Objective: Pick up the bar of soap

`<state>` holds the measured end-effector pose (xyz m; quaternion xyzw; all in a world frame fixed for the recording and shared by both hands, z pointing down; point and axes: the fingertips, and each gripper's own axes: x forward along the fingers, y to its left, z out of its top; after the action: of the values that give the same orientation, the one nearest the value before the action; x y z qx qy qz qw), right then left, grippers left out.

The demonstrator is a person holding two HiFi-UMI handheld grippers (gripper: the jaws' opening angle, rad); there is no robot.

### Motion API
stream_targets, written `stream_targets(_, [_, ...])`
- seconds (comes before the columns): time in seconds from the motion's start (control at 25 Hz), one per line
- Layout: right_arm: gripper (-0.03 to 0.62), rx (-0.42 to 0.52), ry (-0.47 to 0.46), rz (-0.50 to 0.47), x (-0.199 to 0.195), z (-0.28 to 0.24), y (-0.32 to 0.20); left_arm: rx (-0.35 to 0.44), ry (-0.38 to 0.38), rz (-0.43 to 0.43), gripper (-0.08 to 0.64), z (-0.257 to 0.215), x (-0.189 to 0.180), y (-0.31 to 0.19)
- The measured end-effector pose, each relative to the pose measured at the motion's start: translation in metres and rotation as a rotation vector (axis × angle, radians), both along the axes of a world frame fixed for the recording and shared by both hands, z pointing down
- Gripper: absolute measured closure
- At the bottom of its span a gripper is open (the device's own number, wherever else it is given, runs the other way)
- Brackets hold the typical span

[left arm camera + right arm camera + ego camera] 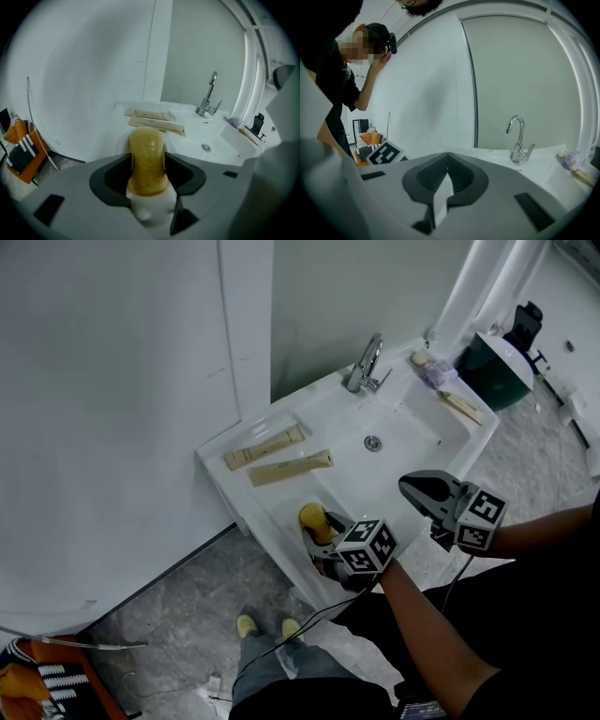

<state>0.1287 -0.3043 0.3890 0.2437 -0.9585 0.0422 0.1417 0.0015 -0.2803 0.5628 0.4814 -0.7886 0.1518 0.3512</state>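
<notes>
A yellow bar of soap [146, 164] stands on edge between the dark pads of my left gripper [147, 154], which is shut on it. In the head view the soap [314, 518] sticks up out of the left gripper [323, 538] over the front left corner of the white sink [412, 423]. My right gripper [422, 491] hovers over the sink's front edge, to the right of the left one. Its jaws meet at the tips in the right gripper view [447, 157], with nothing between them.
Two beige tubes [265, 447] [291, 468] lie on the sink's left ledge. A chrome tap [366, 364] stands at the back, the drain [373, 442] in the basin. A dark green bin [497, 371] sits beyond. Another person [342, 79] stands at left in the right gripper view.
</notes>
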Motion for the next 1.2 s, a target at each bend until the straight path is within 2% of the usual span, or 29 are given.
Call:
stream_targets(0.24, [0.588, 0.011, -0.003, -0.016, -0.004, -0.003, 0.003, 0.026, 0.024, -0.036, 0.345, -0.004, -0.002, 0.001])
stream_targets(0.8, [0.588, -0.002, -0.004, -0.002, 0.001, 0.000, 0.000, 0.057, -0.016, -0.027, 0.347, -0.014, -0.002, 0.002])
stream_targets(1.2, [0.588, -0.003, -0.008, -0.001, 0.001, 0.000, 0.001, 0.081, -0.014, -0.026, 0.348, -0.022, -0.001, 0.004])
